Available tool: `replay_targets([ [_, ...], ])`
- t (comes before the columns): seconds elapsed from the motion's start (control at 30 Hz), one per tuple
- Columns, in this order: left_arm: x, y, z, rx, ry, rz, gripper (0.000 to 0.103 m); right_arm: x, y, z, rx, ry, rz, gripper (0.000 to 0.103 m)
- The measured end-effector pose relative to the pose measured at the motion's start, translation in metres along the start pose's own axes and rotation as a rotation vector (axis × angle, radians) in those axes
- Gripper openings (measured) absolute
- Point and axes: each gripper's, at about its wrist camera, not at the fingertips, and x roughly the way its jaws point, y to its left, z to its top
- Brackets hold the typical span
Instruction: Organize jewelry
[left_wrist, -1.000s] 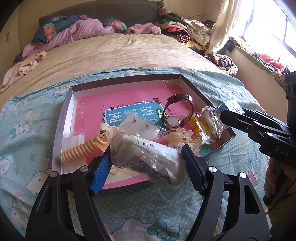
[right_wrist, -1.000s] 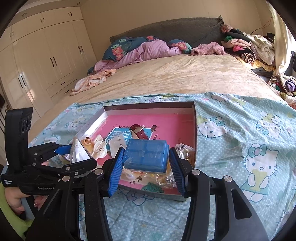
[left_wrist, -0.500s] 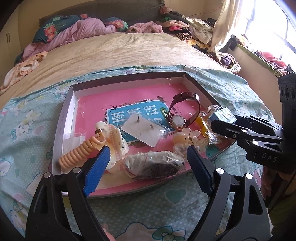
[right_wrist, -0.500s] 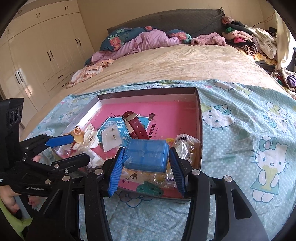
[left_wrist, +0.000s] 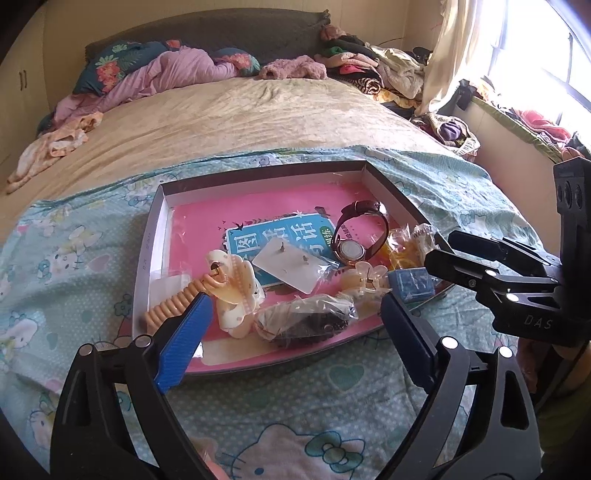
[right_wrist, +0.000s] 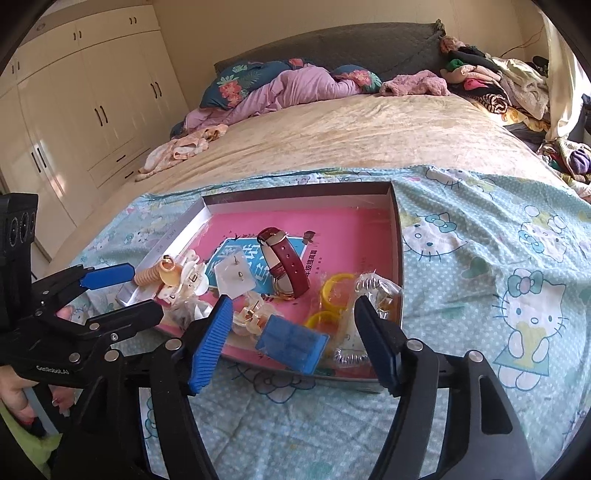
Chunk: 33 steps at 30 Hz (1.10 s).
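Both hand-held grippers stand released over the near edge of a shallow tray (left_wrist: 149, 254) on the bed. The left hand-held gripper (left_wrist: 291, 339) has just been opening, its jaws clear of a crinkly plastic bag (left_wrist: 306, 319) of dark pieces lying in the tray. The right hand-held gripper (right_wrist: 293, 341) has likewise just been opening; the small blue box (right_wrist: 291, 343) lies tilted between its jaws, untouched. The tray also holds a red-strapped watch (right_wrist: 284, 264), an earring card (left_wrist: 291, 264), hair clips (left_wrist: 236, 288), a coiled tie (left_wrist: 173, 304) and yellow rings (right_wrist: 334, 286). The box looks light, stiff and smooth, best gripped across its flat sides; the bag is soft and slippery.
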Motion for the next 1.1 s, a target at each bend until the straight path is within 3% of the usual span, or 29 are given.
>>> replay_targets([
  [0.53,-0.052,0.002,-0.007,-0.012,-0.07,0.034,0.093,-0.072,0.027,-0.005,-0.026,-0.104,-0.017,0.095],
  [1.1,-0.101,0.013,-0.063,-0.078,-0.094,0.077,0.093,-0.093,0.054,-0.054,-0.052,-0.079,-0.087,0.096],
])
